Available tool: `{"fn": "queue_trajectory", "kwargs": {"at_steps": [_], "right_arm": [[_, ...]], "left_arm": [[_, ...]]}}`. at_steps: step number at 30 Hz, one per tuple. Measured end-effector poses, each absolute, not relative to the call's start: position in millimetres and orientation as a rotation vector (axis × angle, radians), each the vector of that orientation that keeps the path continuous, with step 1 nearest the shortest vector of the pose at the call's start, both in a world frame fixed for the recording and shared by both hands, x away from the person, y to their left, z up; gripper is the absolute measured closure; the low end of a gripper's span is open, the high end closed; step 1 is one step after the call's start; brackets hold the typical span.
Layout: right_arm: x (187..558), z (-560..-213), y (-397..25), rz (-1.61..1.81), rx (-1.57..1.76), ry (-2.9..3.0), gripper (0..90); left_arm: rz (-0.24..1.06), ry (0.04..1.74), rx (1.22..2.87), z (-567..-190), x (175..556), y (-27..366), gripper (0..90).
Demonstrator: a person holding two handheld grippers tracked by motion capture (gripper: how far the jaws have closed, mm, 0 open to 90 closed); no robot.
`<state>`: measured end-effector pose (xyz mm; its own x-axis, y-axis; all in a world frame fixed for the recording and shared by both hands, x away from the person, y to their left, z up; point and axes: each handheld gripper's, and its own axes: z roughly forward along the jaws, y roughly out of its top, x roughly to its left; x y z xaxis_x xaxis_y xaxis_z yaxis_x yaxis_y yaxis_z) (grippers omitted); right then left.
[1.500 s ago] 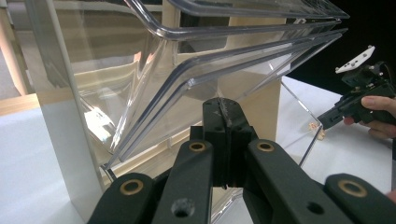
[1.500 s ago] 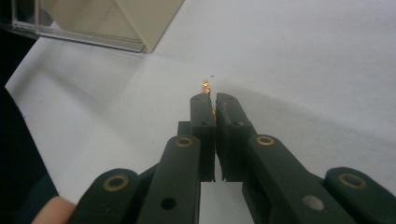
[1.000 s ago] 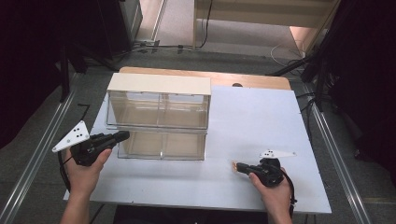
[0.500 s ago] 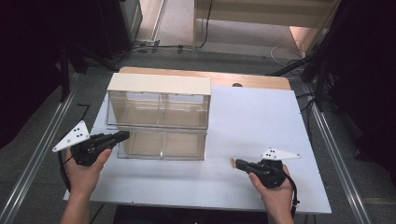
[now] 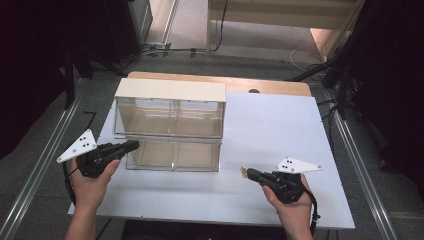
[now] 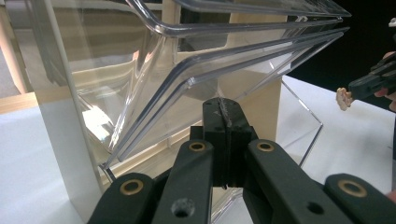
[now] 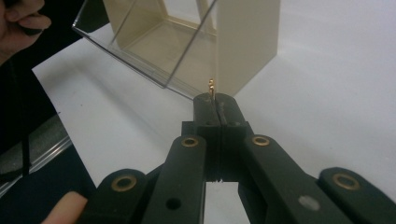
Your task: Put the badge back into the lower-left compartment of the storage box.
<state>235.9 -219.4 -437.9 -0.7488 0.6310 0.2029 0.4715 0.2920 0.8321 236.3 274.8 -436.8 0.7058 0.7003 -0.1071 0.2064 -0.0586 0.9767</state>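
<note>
A beige cabinet (image 5: 170, 90) with clear plastic drawers (image 5: 172, 156) stands on the white table (image 5: 270, 125). My left gripper (image 5: 133, 145) lies at the left end of the lower drawer row. In the left gripper view its jaws (image 6: 223, 109) are shut right up against a clear drawer (image 6: 154, 79), with nothing visible between them. My right gripper (image 5: 248, 173) rests low at the front right, shut on a small golden object (image 5: 244, 171). This thin piece (image 7: 211, 86) sticks up from the jaw tips (image 7: 216, 100), pointing at the cabinet's beige side wall (image 7: 247, 42).
A wooden board (image 5: 270, 87) borders the table's far edge. Metal rails (image 5: 40, 160) run along both sides, and cables (image 5: 320, 70) lie on the floor behind. The white surface right of the cabinet is bare. The other hand (image 7: 18, 21) shows in the right gripper view.
My right gripper has crept slightly forward and left with the golden piece. The left gripper has stayed at the lower drawer.
</note>
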Motion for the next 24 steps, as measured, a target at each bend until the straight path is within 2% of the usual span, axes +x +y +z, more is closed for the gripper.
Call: {"fn": "queue_trajectory", "kwargs": {"at_steps": [24], "right_arm": [[227,-408,-185,1.526,0.875,2.384,86.8]], "left_arm": [[0.470,0.738,1.621,-435,236,271,90.0]]}}
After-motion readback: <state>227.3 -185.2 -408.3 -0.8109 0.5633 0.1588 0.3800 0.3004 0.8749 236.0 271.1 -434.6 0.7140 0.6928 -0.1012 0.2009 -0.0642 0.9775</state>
